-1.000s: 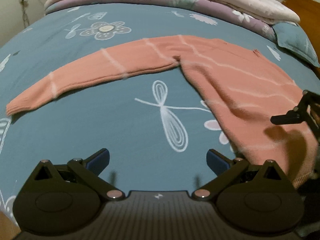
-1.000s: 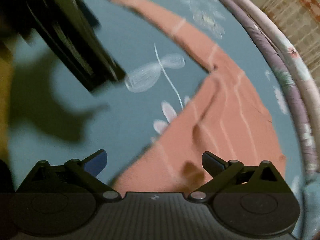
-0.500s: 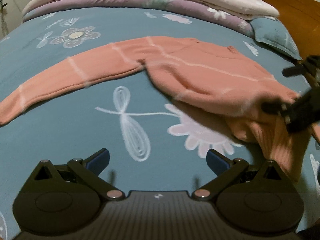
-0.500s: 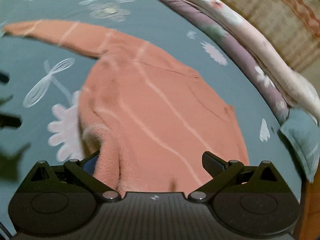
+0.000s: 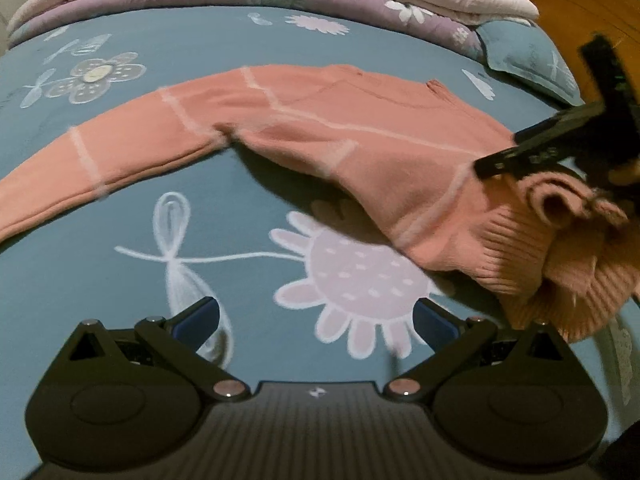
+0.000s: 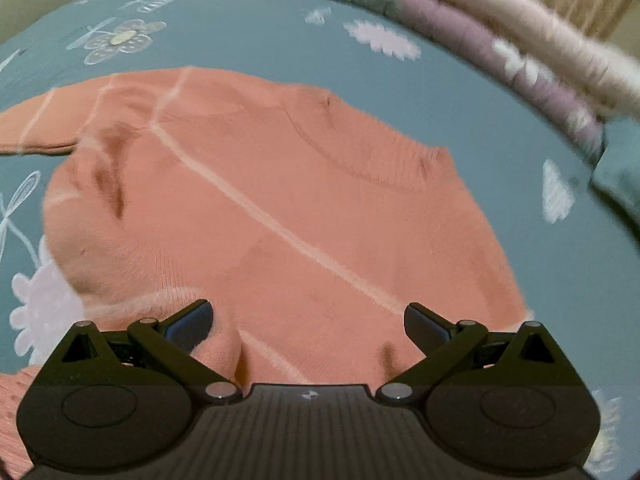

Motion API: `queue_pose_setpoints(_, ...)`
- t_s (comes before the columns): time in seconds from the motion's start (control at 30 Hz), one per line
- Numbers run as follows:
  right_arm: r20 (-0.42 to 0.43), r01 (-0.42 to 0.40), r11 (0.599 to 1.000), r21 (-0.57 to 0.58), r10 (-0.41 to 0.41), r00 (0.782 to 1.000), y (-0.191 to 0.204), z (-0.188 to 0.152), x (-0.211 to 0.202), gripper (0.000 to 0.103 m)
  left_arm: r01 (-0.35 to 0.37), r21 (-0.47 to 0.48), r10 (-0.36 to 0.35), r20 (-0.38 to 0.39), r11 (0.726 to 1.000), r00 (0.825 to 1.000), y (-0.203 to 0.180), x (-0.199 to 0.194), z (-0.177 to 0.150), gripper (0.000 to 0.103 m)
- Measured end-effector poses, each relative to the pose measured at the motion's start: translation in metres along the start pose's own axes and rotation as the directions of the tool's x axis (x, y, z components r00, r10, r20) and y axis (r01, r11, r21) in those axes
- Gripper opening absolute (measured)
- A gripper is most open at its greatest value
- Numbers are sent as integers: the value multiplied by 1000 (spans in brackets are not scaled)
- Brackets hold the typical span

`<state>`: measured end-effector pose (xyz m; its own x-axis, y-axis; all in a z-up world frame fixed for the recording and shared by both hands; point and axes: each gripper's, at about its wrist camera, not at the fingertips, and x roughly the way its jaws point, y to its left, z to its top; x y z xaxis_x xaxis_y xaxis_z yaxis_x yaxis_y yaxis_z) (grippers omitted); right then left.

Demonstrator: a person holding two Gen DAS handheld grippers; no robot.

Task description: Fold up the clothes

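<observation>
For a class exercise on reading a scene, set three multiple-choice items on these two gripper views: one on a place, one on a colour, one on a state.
1. Where does the sweater lie?
A. on the blue patterned bedspread
B. on a wooden floor
C. in a basket

2. What colour is the sweater?
A. green
B. salmon pink with pale stripes
C. black

3. How does the left hand-held gripper stand?
A. shut on a sleeve
B. shut on a pillow
C. open, holding nothing

Key: 1 A, blue flowered fabric surrounds it; 2 B, both views show this colour; 3 C, its fingers stand apart over bare bedspread.

no readable text, perhaps lost to blur
</observation>
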<state>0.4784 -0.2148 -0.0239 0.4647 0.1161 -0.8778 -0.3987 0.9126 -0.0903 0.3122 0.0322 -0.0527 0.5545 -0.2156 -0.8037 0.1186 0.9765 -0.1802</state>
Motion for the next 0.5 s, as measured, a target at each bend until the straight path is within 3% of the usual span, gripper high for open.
queue_pose_setpoints(0.2,-47,0,995,97,4,999,-24,-7,33,103,47,52,-44,-54,998,998,-17,25,8,102)
queue_pose_setpoints(0.4,96,-94,984,154,80,992,-40,-13,-24,103,67,77,-60,-87,995,994,-23,39,12,102)
queue_pose_setpoints(0.5,154,-148,982,122,128,980,-34,-16,-61,103,70,85,-62,-92,994,994,-25,43,13,102)
